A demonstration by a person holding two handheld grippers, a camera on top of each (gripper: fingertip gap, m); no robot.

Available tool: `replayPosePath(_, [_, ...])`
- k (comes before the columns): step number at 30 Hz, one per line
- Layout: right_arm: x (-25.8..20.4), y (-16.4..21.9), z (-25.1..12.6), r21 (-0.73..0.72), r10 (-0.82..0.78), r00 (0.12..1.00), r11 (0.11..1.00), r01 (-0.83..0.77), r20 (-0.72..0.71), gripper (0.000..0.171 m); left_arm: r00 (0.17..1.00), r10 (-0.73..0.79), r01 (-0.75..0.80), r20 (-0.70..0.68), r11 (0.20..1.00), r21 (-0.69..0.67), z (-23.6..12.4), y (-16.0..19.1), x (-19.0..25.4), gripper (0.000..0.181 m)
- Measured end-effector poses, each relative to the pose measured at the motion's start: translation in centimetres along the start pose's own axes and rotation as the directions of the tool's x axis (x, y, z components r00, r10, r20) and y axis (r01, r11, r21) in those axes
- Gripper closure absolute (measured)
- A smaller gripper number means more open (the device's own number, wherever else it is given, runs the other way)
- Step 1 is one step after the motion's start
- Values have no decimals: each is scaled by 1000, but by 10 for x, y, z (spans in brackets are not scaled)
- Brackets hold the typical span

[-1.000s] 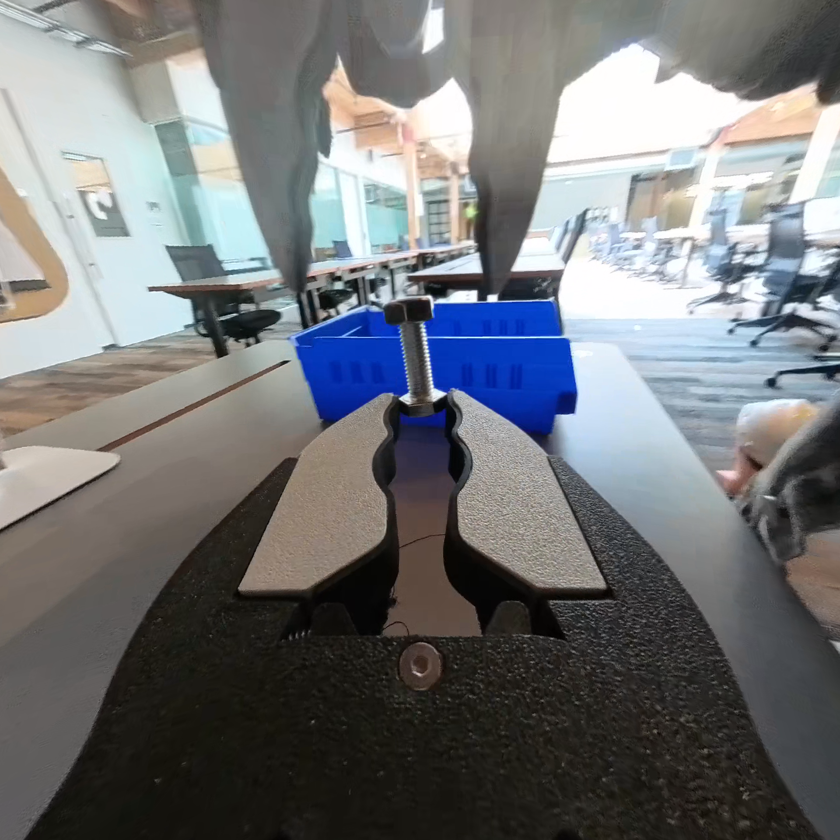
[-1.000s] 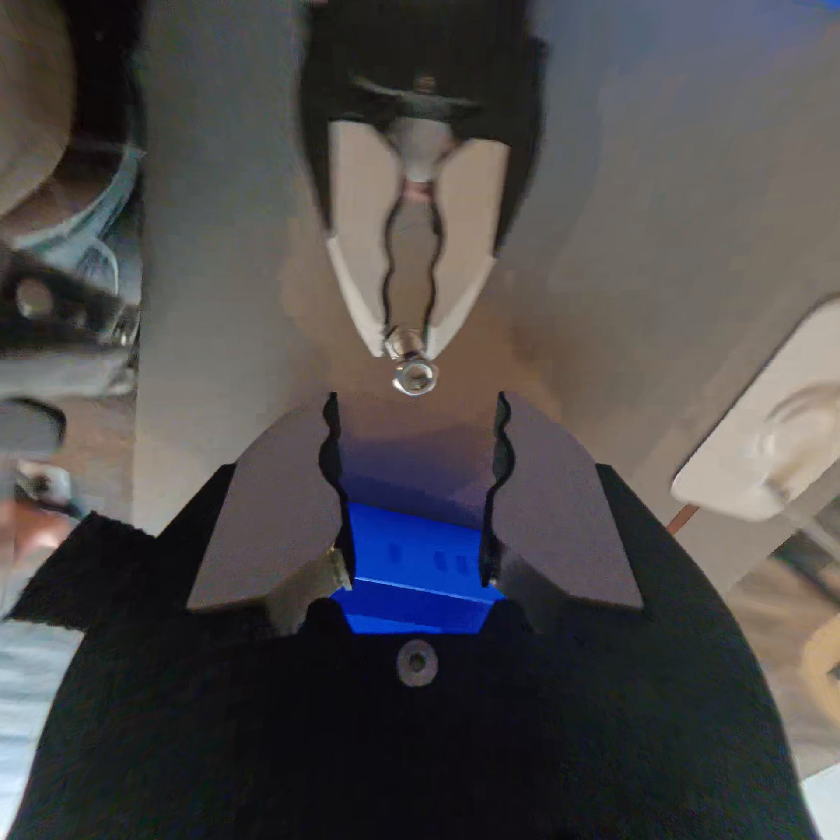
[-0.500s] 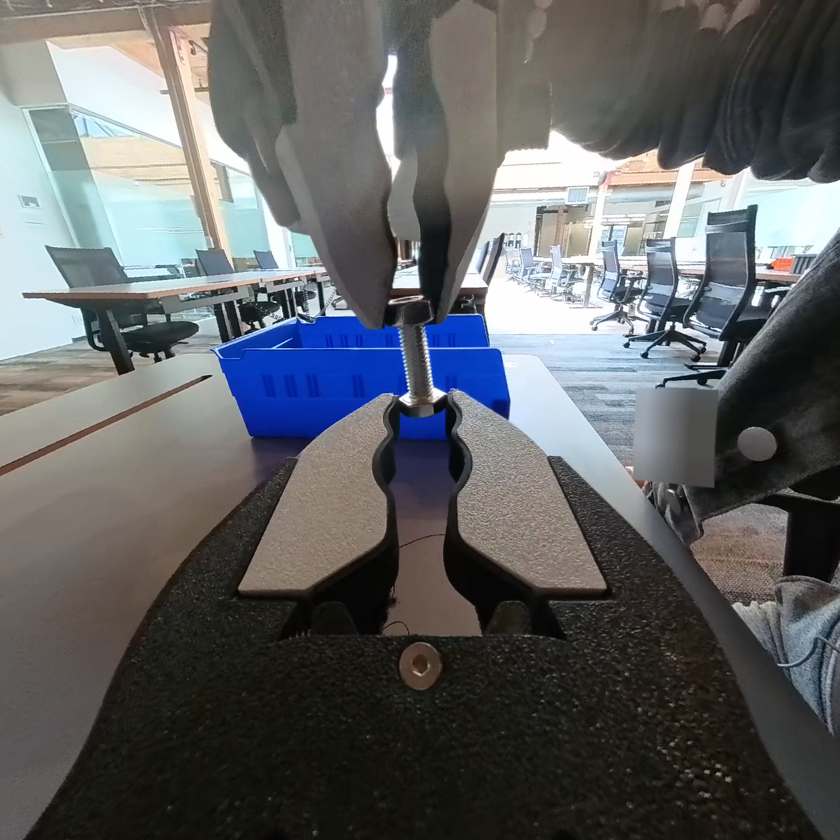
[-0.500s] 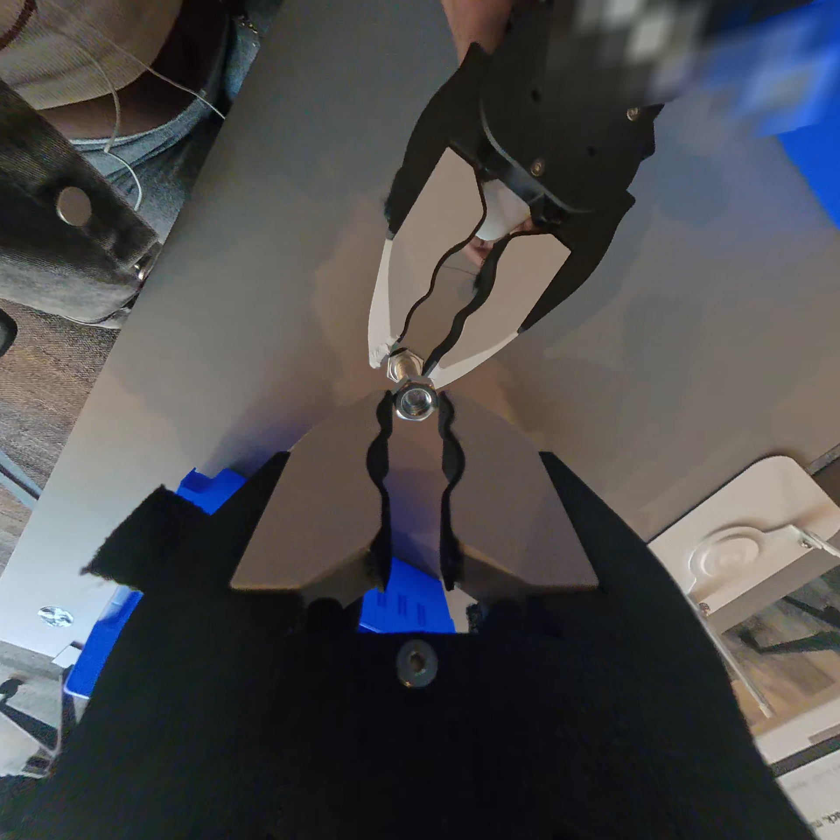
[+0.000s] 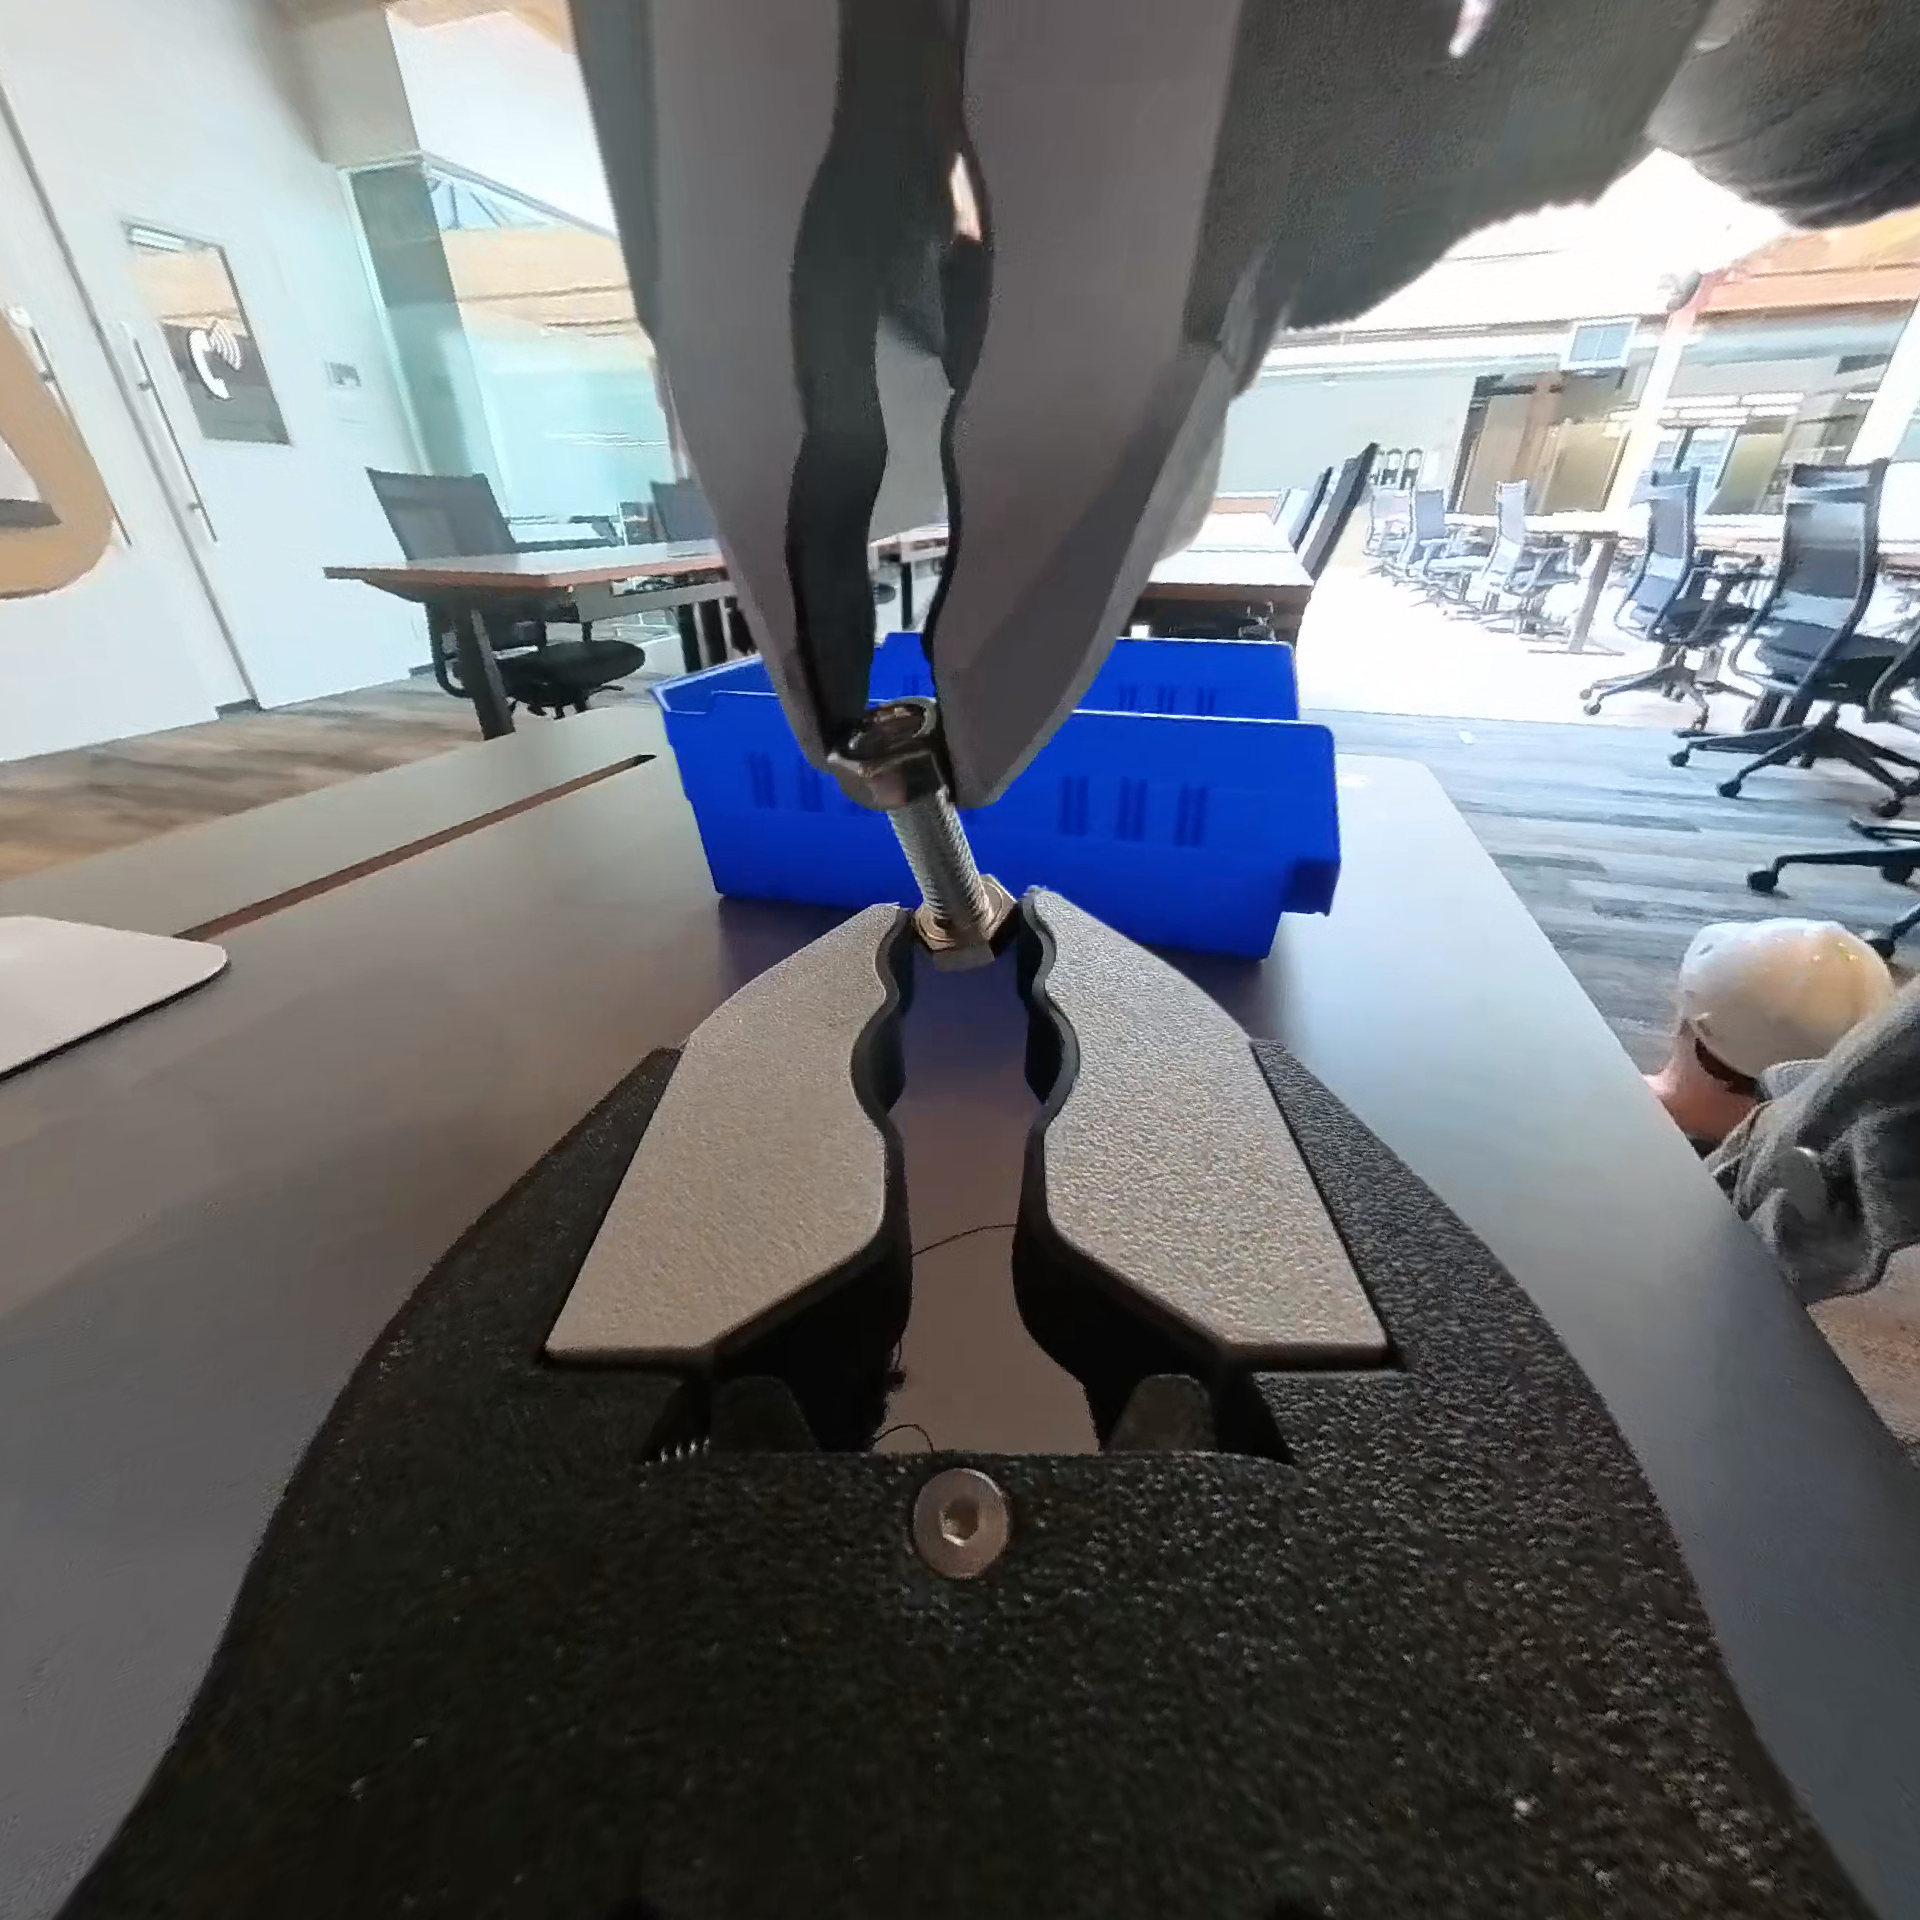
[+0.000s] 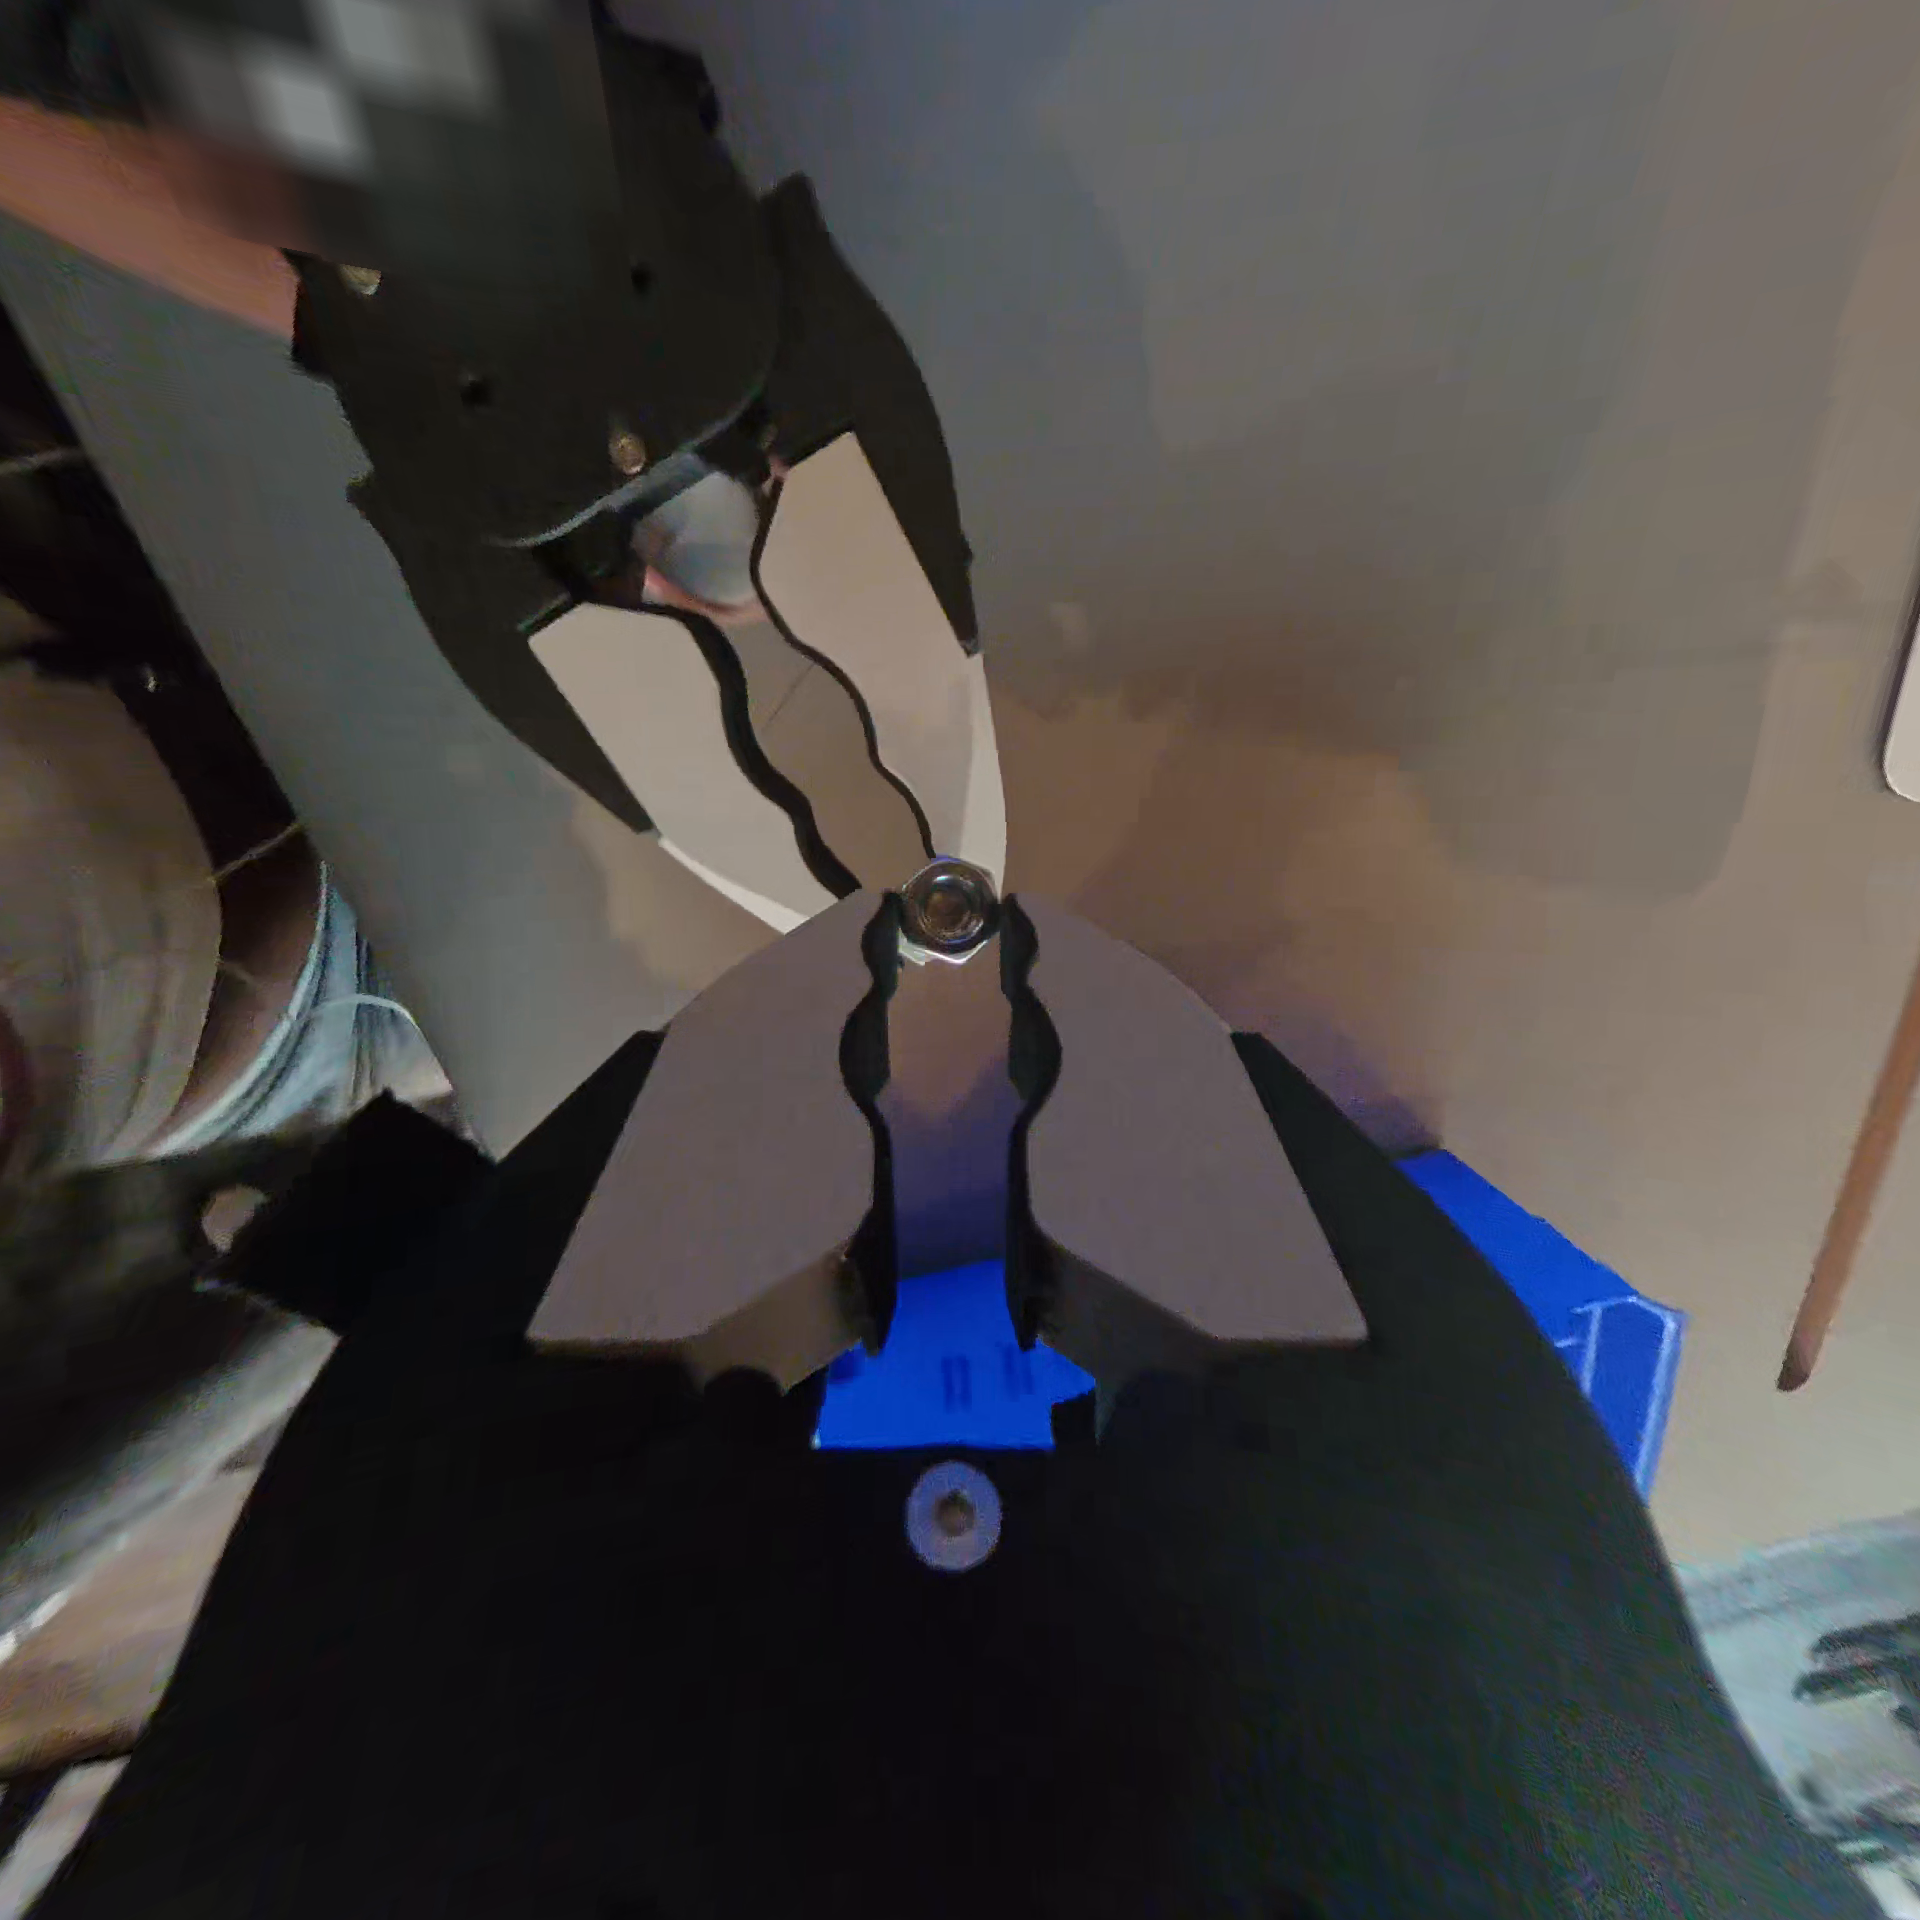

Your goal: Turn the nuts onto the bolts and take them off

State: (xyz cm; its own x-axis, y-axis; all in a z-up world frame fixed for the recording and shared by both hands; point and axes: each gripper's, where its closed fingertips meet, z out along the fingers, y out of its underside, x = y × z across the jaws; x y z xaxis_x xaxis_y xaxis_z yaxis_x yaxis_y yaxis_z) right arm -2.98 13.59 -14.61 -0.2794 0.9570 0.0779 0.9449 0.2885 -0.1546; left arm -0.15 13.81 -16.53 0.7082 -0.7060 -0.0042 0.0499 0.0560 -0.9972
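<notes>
Left wrist view: nut and bolt joined, both tongs gripping

Left wrist view shows the left tongs (image 5: pixel 958 935) drawn narrow, their tips pinching the nut (image 5: pixel 956 932) just above the table (image 5: pixel 416 987). From the nut a threaded bolt (image 5: pixel 914 821) rises, leaning a little to the left, and its hex head is caught between the tips of the right tongs (image 5: pixel 894 753), which reach down from above. Right wrist view looks straight down the bolt's axis: the right tongs (image 6: pixel 940 920) are closed narrow on the bolt head (image 6: pixel 940 914), with the left tongs (image 6: pixel 914 862) meeting them from the far side. A blue bin (image 5: pixel 1143 821) stands on the table just beyond the pair, well clear of the grip.

As a judgement, the work stands mid-turn. The nut sits at the low end of the thread, with a long run of bare thread between it and the head, so it is engaged by only a short way. Whether the turning is winding it on or backing it off cannot be told from these views. Either way, the rest of one travel along the thread remains, and no other nuts or bolts show, so how many pairs are left is unknown
</notes>
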Motion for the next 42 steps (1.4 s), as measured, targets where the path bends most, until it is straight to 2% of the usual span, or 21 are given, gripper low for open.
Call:
replayPosePath(1, [-3, 0, 1, 4, 31, 999, 999, -31, 7, 153, 1000, 1, -1, -3, 1000, 1, 0, 0, 1, 163])
replayPosePath(3, [-5, 5, 3, -21, 57, 998, 998, -57, 13, 135, 1000, 17, -17, -16, 1000, 3, 0, 0, 4, 163])
replayPosePath(5, [-3, 11, -3, -46, -3, 1000, 999, 4, 8, 116, 1000, 10, -10, -28, 1000, -2, 0, 1, 4, 163])
replayPosePath(6, [-3, 12, -8, -37, -72, 997, 997, 73, 17, 121, 999, 2, -2, -35, 1000, 2, 0, 0, 4, 163])
replayPosePath(8, [-7, 14, -21, -13, -322, 946, 946, 323, 46, 142, 998, -1, 1, -58, 1000, -5, 0, 1, 7, 163])
replayPosePath(10, [-9, 20, -31, -20, -579, 813, 814, 581, 54, 144, 996, 12, -13, -85, 1000, -22, 2, 3, 11, 163])
replayPosePath(12, [-9, 22, -32, -47, -724, 687, 685, 727, 60, 138, 994, 15, -18, -108, 999, -32, 2, 4, 15, 163])
replayPosePath(19, [-16, 15, -12, -94, -797, 565, 559, 824, 216, 137, 989, 27, -37, -145, 997, -63, 4, 9, 21, 163])
replayPosePath(23, [-13, 19, 0, -126, -812, 535, 521, 844, 234, 153, 988, 30, -41, -153, 997, -66, 4, 9, 22, 163])
replayPosePath(27, [-12, 18, 0, -103, -793, 573, 565, 819, 207, 153, 989, 30, -40, -146, 997, -64, 4, 8, 21, 163])
replayPosePath(30, [-11, 18, -1, -97, -719, 673, 667, 738, 173, 154, 992, 30, -37, -126, 998, -56, 4, 8, 18, 163])
replayPosePath(33, [-8, 19, -1, -114, -554, 821, 814, 569, 140, 154, 994, 40, -46, -99, 997, -63, 4, 8, 16, 163])
replayPosePath(36, [-7, 18, -2, -114, -289, 952, 947, 299, 100, 154, 996, 37, -41, -77, 998, -54, 4, 7, 13, 163])
replayPosePath(39, [-8, 22, -1, -136, -27, 996, 990, 39, 90, 153, 996, 44, -49, -78, 997, -60, 5, 8, 14, 163])
replayPosePath(42, [-9, 27, 0, -144, -2, 996, 989, 14, 87, 147, 994, 58, -65, -89, 995, -73, 5, 10, 16, 163])
